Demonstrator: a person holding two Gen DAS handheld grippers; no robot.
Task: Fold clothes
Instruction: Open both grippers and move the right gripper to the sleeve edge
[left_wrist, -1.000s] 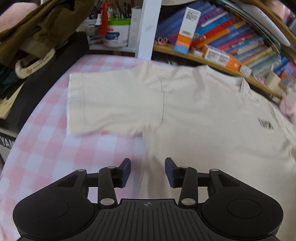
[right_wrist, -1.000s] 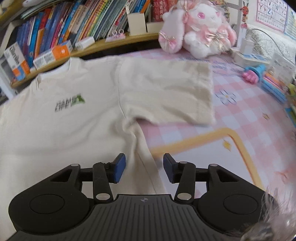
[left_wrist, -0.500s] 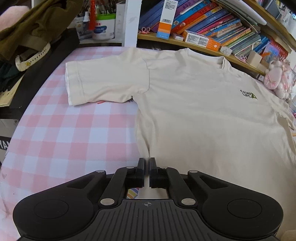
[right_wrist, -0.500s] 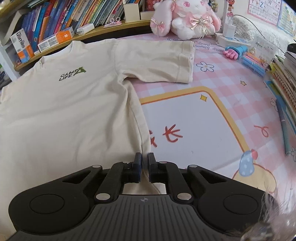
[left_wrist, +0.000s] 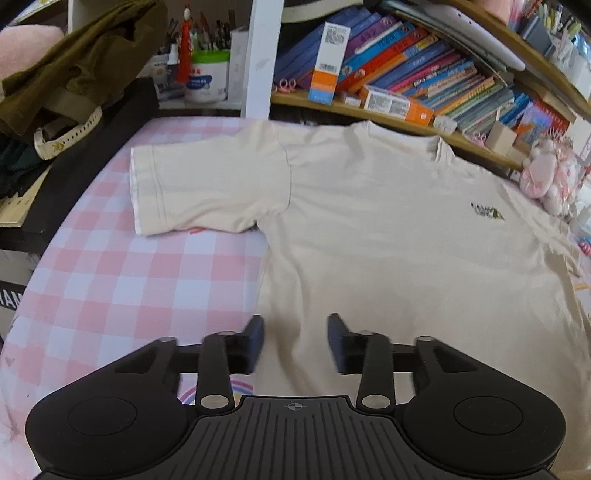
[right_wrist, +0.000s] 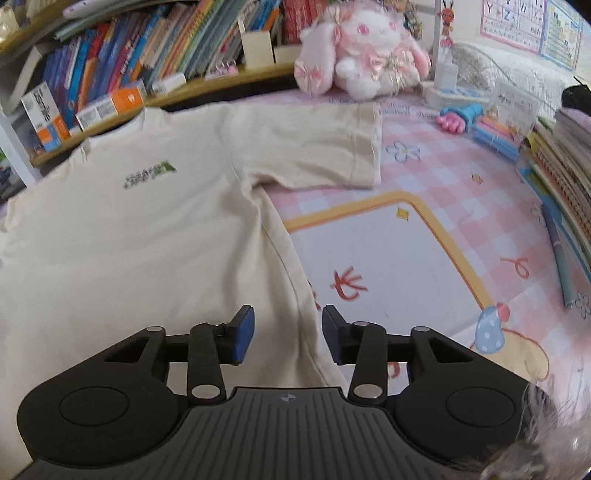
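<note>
A cream short-sleeved T-shirt (left_wrist: 369, 229) with a small green chest logo lies flat, front up, on a pink checked cloth. It also shows in the right wrist view (right_wrist: 147, 236). My left gripper (left_wrist: 296, 343) is open above the shirt's left side edge near the hem. My right gripper (right_wrist: 288, 338) is open above the shirt's right side seam near the hem. Neither holds anything. Both sleeves lie spread out to the sides.
A bookshelf (left_wrist: 424, 85) runs along the back. A pink plush rabbit (right_wrist: 365, 62) sits behind the right sleeve. A dark olive garment (left_wrist: 74, 74) hangs at the far left. Stacked books and pens (right_wrist: 554, 155) line the right. A printed mat (right_wrist: 388, 266) lies right of the shirt.
Both grippers were shut at the shirt's side edges half a second ago and have now opened. Both have moved slightly forward over the shirt.
</note>
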